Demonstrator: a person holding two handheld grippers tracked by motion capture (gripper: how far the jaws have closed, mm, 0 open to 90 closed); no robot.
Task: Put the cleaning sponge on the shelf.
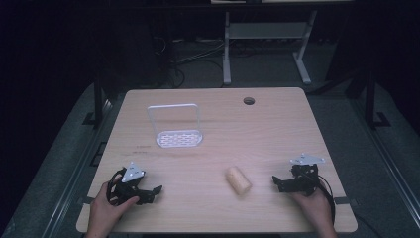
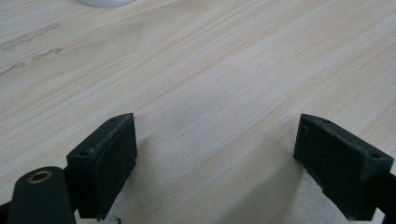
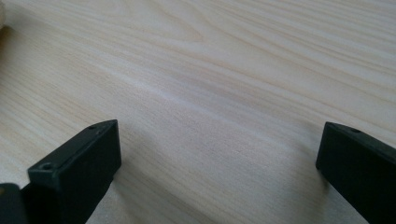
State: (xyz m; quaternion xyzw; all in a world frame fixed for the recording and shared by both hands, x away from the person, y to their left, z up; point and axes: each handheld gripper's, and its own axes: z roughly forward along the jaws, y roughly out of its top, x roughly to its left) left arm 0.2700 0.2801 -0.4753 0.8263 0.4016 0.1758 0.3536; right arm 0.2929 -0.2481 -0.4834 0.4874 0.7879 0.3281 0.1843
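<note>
Your left gripper [image 1: 151, 191] rests wide open on the counter [image 1: 277, 129], holding nothing. The bread roll [image 1: 238, 180] lies between both grippers, untouched. Your right gripper [image 1: 277, 182] is open too; reaching for the roll seems next.

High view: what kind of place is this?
Probably a lab or workshop data-collection bench: a bare light wooden table with a round cable hole, loose cables on the dark floor, and a white-legged bench behind.
</note>
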